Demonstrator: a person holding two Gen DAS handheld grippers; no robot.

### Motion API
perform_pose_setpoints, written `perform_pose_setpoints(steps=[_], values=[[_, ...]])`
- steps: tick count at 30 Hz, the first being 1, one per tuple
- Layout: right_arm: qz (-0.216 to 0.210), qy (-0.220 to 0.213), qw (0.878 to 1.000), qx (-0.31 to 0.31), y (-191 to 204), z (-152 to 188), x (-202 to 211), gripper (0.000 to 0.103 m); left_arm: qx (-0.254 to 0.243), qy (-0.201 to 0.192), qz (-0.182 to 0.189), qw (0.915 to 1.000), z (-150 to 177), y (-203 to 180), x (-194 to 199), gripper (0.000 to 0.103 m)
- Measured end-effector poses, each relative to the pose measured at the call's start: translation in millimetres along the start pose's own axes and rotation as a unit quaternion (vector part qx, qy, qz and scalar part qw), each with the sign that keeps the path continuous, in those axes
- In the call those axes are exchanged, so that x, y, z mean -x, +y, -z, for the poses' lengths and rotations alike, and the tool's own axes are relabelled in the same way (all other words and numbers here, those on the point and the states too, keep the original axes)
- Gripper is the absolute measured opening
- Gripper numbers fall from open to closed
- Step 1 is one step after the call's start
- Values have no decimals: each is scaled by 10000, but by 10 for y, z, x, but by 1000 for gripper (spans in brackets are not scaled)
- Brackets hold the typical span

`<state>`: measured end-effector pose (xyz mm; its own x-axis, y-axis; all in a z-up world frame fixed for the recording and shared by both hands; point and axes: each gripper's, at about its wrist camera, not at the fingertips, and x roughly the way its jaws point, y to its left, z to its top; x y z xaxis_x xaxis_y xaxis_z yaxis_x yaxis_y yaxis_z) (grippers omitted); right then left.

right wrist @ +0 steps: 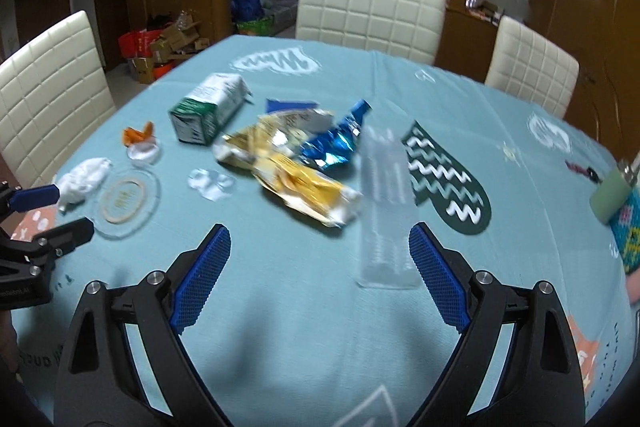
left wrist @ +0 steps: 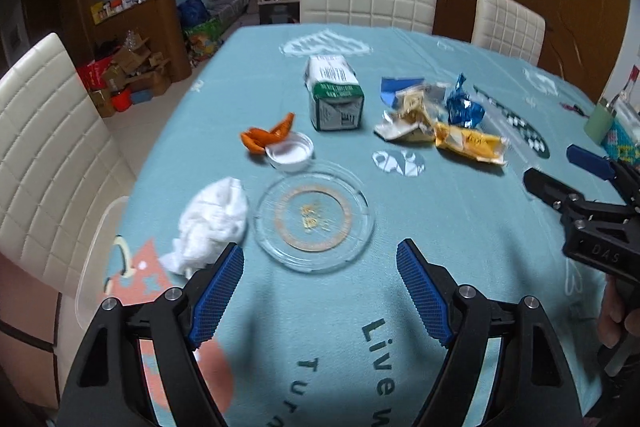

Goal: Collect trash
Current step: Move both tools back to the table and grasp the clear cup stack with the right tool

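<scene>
Trash lies on a light-blue tablecloth [left wrist: 460, 227]. My left gripper [left wrist: 320, 249] hovers open and empty just short of a glass plate [left wrist: 314, 215] holding crumbs, with a crumpled white tissue [left wrist: 212, 223] by its left finger. Beyond are orange peel [left wrist: 268, 137], a small white lid [left wrist: 290, 151] and a green-and-white carton [left wrist: 336, 95]. My right gripper [right wrist: 320, 229] is open and empty. A clear plastic tray [right wrist: 386, 211] lies by its right finger. Ahead of it are a yellow wrapper [right wrist: 304, 187] and a blue foil wrapper [right wrist: 336, 143].
White padded chairs [right wrist: 368, 11] stand along the far and left sides of the table. A green cup [right wrist: 608, 197] and a patterned knitted item [right wrist: 632, 239] sit at the right edge. Boxes and clutter lie on the floor at the far left [left wrist: 124, 75].
</scene>
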<state>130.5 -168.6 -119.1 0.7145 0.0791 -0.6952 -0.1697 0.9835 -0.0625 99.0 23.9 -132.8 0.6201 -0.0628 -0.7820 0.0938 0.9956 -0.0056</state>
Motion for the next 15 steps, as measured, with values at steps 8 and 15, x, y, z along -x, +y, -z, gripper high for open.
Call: perform_pose_setpoints(steps=[8, 15], values=[[163, 150, 9996, -177, -272, 34, -194, 90, 179, 521, -137, 9984, 0, -20, -368, 77], [65, 543, 9980, -308, -377, 71, -484, 90, 170, 530, -292, 9980, -126, -36, -494, 78]])
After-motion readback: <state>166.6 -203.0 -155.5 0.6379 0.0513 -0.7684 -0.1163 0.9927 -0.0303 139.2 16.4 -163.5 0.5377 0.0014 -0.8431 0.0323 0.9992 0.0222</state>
